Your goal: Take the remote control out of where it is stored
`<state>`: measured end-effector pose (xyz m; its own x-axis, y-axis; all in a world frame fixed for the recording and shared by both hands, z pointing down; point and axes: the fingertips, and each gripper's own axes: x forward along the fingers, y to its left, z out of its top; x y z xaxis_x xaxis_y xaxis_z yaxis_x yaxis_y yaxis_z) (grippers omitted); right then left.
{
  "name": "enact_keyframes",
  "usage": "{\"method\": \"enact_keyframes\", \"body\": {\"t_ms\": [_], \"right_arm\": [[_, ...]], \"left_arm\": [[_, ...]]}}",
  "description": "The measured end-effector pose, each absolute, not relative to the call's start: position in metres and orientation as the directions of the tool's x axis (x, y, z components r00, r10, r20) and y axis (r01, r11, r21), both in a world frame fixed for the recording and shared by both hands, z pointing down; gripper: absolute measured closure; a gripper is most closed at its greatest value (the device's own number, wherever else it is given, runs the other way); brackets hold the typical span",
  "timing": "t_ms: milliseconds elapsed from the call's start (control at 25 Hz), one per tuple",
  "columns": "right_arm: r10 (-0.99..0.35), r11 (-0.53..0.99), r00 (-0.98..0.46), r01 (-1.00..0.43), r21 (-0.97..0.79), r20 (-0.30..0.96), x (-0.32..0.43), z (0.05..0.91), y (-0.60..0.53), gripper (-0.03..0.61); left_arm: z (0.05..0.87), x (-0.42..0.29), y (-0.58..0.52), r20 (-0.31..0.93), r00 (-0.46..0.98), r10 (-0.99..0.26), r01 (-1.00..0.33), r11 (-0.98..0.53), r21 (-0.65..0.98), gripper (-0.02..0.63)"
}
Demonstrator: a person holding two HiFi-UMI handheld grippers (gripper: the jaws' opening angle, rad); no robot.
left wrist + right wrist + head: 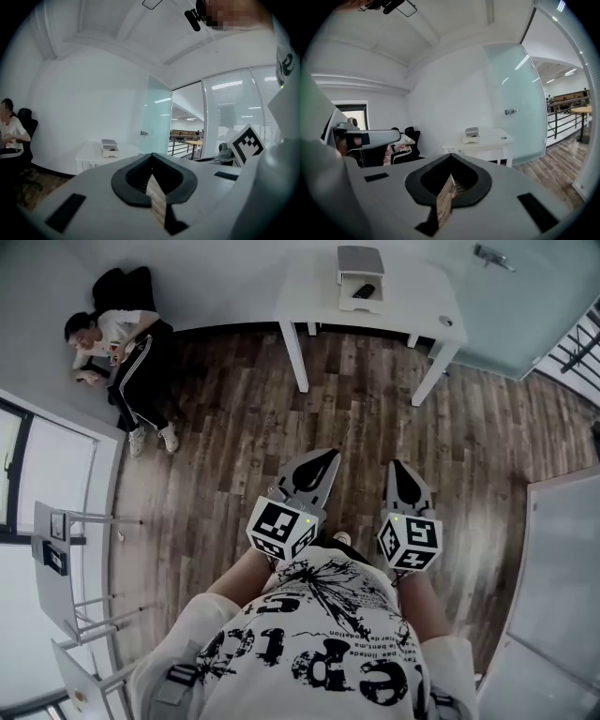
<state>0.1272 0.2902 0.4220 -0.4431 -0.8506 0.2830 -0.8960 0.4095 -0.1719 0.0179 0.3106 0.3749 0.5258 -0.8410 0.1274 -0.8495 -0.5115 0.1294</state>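
Holding the white left gripper [322, 461] and right gripper [403, 474] low by the belly, tips forward, jaws pressed together, empty. Small black remote control [364, 291] lies slantwise in the open white drawer [361, 306].

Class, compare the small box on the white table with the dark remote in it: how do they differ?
The box is white with a grey top; the remote is black. The box is bigger; the remote lies inside its open drawer. Both sit on the table.

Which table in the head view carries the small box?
The white table by the far wall: the box stands on it, drawer open. The grey one at the right edge shows no box.
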Motion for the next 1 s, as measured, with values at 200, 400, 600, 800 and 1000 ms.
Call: {"method": "enact_keyframes", "body": {"t_ms": [200, 400, 600, 800, 1000], "right_arm": [[-0.86, 0.388, -0.42, -0.907, -0.163, 0.288, 0.14, 0.428, 0.278, 0.577], [-0.898, 0.294, -0.336, -0.938, -0.181, 0.283, 0.162, 0.427, 0.244, 0.577], [-0.915, 0.242, -0.279, -0.958, -0.157, 0.29, 0.152, 0.426, 0.188, 0.577], [-0.932, 0.21, -0.241, -0.968, -0.137, 0.272, 0.115, 0.411, 0.114, 0.577], [-0.943, 0.185, -0.212, -0.975, -0.124, 0.259, 0.077, 0.4, 0.043, 0.577]], "left_arm": [[0.387, 0.03, 0.285, 0.14, 0.544, -0.827, -0.835, -0.518, 0.184, 0.604], [0.392, 0.038, 0.242, 0.139, 0.592, -0.794, -0.802, -0.564, 0.196, 0.604], [0.387, 0.022, 0.177, 0.117, 0.623, -0.773, -0.777, -0.595, 0.208, 0.604], [0.376, -0.014, 0.1, 0.11, 0.651, -0.751, -0.754, -0.621, 0.213, 0.604], [0.369, -0.046, 0.026, 0.105, 0.681, -0.724, -0.727, -0.652, 0.215, 0.604]]}}
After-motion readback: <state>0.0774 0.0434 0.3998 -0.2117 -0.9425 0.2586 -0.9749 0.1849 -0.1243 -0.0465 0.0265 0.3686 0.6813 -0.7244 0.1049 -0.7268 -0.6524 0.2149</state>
